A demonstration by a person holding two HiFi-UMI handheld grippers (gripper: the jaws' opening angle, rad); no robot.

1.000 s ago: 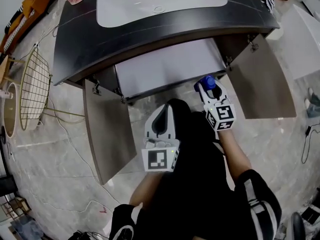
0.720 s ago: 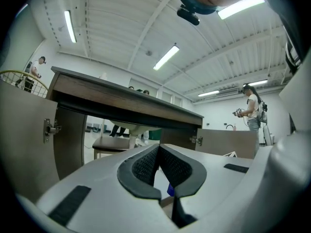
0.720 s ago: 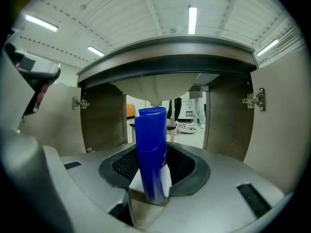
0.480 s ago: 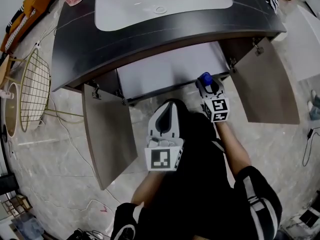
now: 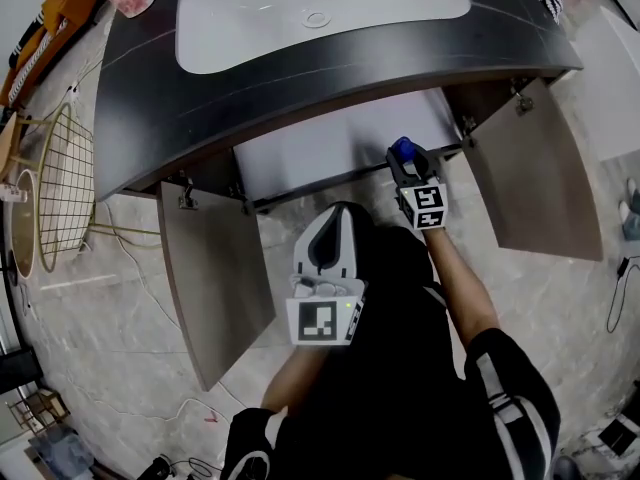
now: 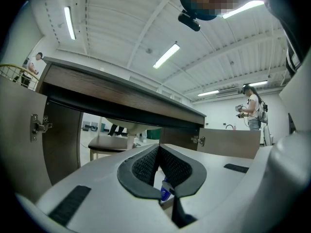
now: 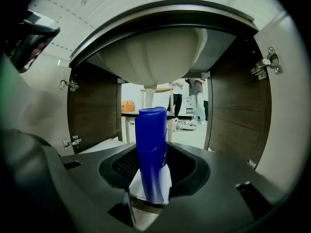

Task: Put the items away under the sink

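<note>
A blue bottle with a white label stands upright between the jaws of my right gripper, which is shut on it. In the head view that right gripper is at the front edge of the open cabinet under the sink, near its right side, and the bottle's blue cap pokes past the edge. The basin's white underside hangs above the bottle. My left gripper is held back near my body, shut, its pads pressed together. A small blue and white bit shows low in the gap between them; I cannot tell what it is.
Both cabinet doors stand wide open: the left door and the right door. A dark countertop with a white basin overhangs the opening. A gold wire stand is at the left. A person stands far off.
My right gripper has carried the blue bottle forward and slightly left, from in front of the cabinet to its front edge. The left gripper has stayed where it was.
</note>
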